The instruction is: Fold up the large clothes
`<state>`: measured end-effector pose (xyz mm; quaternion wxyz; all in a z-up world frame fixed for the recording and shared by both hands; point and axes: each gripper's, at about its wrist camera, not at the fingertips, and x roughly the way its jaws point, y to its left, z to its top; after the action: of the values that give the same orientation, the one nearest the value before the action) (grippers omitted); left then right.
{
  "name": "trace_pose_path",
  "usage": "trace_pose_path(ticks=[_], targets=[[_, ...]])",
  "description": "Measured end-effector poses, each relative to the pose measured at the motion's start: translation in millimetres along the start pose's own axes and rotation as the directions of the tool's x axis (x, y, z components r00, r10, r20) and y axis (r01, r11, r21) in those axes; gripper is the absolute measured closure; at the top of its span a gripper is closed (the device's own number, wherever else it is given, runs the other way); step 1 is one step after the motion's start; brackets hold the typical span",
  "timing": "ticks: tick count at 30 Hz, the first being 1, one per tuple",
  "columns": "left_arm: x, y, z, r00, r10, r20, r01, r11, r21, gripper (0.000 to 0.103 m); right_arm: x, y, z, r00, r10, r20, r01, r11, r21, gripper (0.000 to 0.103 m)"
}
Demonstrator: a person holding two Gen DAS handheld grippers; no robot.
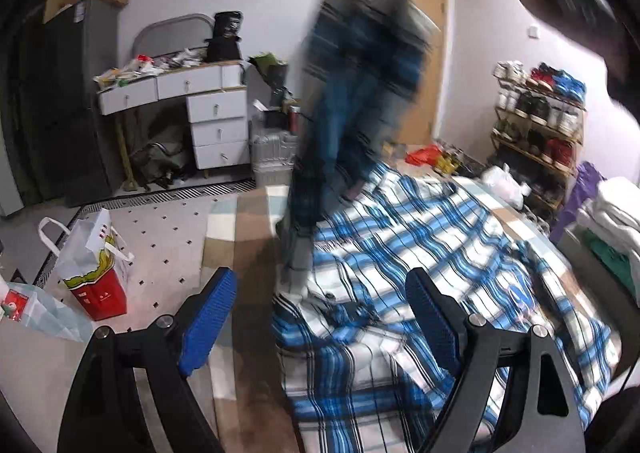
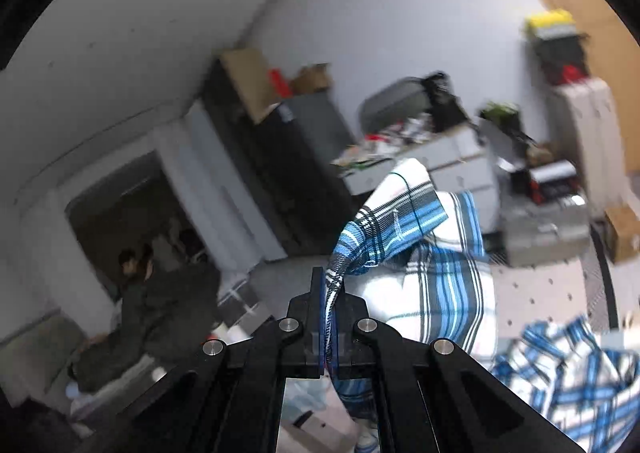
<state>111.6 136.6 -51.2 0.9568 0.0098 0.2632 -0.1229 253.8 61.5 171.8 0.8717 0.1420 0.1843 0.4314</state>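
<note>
The right gripper (image 2: 330, 285) is clamped tight on a pinch of the blue-and-white plaid shirt (image 2: 424, 253): in its own view the cloth is squeezed flat between the closed jaws and fans out from them toward one o'clock, a loose fold flopping over the tip and the rest hanging down past four o'clock toward the heap below. The left gripper (image 1: 316, 321) stands with its blue pads (image 1: 208, 313) wide apart and nothing between them; it hovers above the near hem of the shirt, one finger over bare bed cover at nine o'clock, the other over cloth at three. From that view the plaid shirt (image 1: 420, 253) lies rumpled across the bed (image 1: 236, 221), while a blurred column of it rises toward twelve o'clock, where the other gripper is out of frame. Beyond, at ten o'clock, stand a white drawer unit (image 1: 208, 113) and a red paper bag (image 1: 96, 273) on the floor; a shoe rack (image 1: 536, 121) sits at two o'clock. As I read it, the step in hand is lifting the garment by one point to shake it open before any fold is made. The next move likely calls for the free gripper to find a matching edge or corner, probably a shoulder or hem, close on it, and spread the shirt flat between both grips.
</note>
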Motion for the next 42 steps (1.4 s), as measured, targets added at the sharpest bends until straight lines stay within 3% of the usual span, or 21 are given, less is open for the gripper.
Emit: trace_pose_path(ticks=[3,7,11,13,14,16,18,22,25,27,29,30,31,32,34,36,38,40,42], targets=[[16.0,-12.6,-1.8,0.988,-0.119,-0.096,0.121,0.993,0.016,0.020,18.9,27.7,-4.1,0.999,0.014,-0.048,-0.016,0.999,-0.042,0.102],[52.2,-39.3,-1.4,0.952,-0.227,-0.204,0.235,0.972,0.014,0.020,39.8,44.1,-14.1,0.994,-0.017,-0.105,0.009,0.997,-0.074,0.102],[108.6,-67.8,9.5,0.922,-0.178,-0.345,0.207,0.977,0.049,0.020,46.0,50.5,-14.3,0.989,-0.022,-0.148,0.009,0.996,-0.088,0.102],[138.9,-69.9,21.0,0.911,-0.108,-0.398,0.136,0.990,0.040,0.020,45.2,56.0,-13.5,0.986,-0.028,-0.164,0.009,0.993,-0.117,0.102],[145.6,-67.3,24.4,0.908,-0.110,-0.403,0.129,0.991,0.021,0.020,43.4,57.1,-13.7,0.985,-0.036,-0.166,0.014,0.991,-0.131,0.102],[164.8,-53.1,38.3,0.912,-0.104,-0.396,0.088,0.994,-0.058,0.020,38.7,54.9,-12.6,0.982,-0.082,-0.169,0.059,0.989,-0.139,0.102],[175.4,-30.3,53.0,0.933,-0.066,-0.353,0.017,0.990,-0.141,0.020,26.7,45.7,-11.1,0.983,-0.110,-0.149,0.095,0.990,-0.105,0.102],[170.2,9.5,53.1,0.959,-0.065,-0.275,-0.032,0.942,-0.335,0.020,-10.5,33.1,-15.1,0.989,-0.134,-0.061,0.130,0.989,-0.072,0.102],[157.6,13.9,43.2,0.970,0.019,-0.242,-0.101,0.937,-0.333,0.020,-34.7,9.8,-25.5,0.989,-0.149,-0.012,0.149,0.989,-0.014,0.102],[156.4,12.7,36.2,0.966,0.031,-0.256,-0.121,0.932,-0.342,0.020,-45.5,-11.1,-38.6,0.989,-0.147,0.011,0.147,0.989,0.031,0.102],[161.5,8.6,27.4,0.948,-0.014,-0.318,-0.110,0.922,-0.371,0.020,-56.6,-35.7,-55.7,0.987,-0.158,0.022,0.155,0.983,0.097,0.102],[162.9,4.9,22.5,0.942,-0.088,-0.325,-0.054,0.914,-0.403,0.020,-63.6,-51.3,-69.7,0.987,-0.161,0.025,0.157,0.980,0.121,0.102],[164.5,-3.0,16.3,0.923,-0.177,-0.342,0.016,0.905,-0.424,0.020,-67.8,-61.5,-76.1,0.984,-0.175,0.026,0.170,0.976,0.138,0.102],[164.6,-10.3,12.3,0.906,-0.214,-0.364,0.046,0.906,-0.420,0.020,-70.1,-78.3,-86.2,0.980,-0.198,0.005,0.194,0.967,0.166,0.102],[160.7,-34.1,5.8,0.859,-0.303,-0.413,0.141,0.915,-0.378,0.020,-70.9,-105.1,-94.4,0.971,-0.237,-0.035,0.239,0.949,0.206,0.102],[147.2,-59.9,-2.3,0.795,-0.404,-0.452,0.272,0.904,-0.330,0.020,-73.8,-125.3,-90.9,0.967,-0.250,-0.041,0.252,0.938,0.239,0.102],[125.8,-78.7,-11.9,0.756,-0.458,-0.467,0.361,0.888,-0.286,0.020,-73.3,-126.2,-80.0,0.964,-0.264,-0.028,0.264,0.941,0.213,0.102],[99.6,-88.7,-22.0,0.722,-0.525,-0.451,0.454,0.851,-0.264,0.020,-65.8,-122.3,-70.0,0.964,-0.262,-0.035,0.264,0.947,0.184,0.102],[82.3,-87.0,-26.8,0.716,-0.557,-0.421,0.487,0.831,-0.270,0.020,-55.8,-111.5,-61.0,0.969,-0.246,-0.036,0.249,0.958,0.140,0.102]])
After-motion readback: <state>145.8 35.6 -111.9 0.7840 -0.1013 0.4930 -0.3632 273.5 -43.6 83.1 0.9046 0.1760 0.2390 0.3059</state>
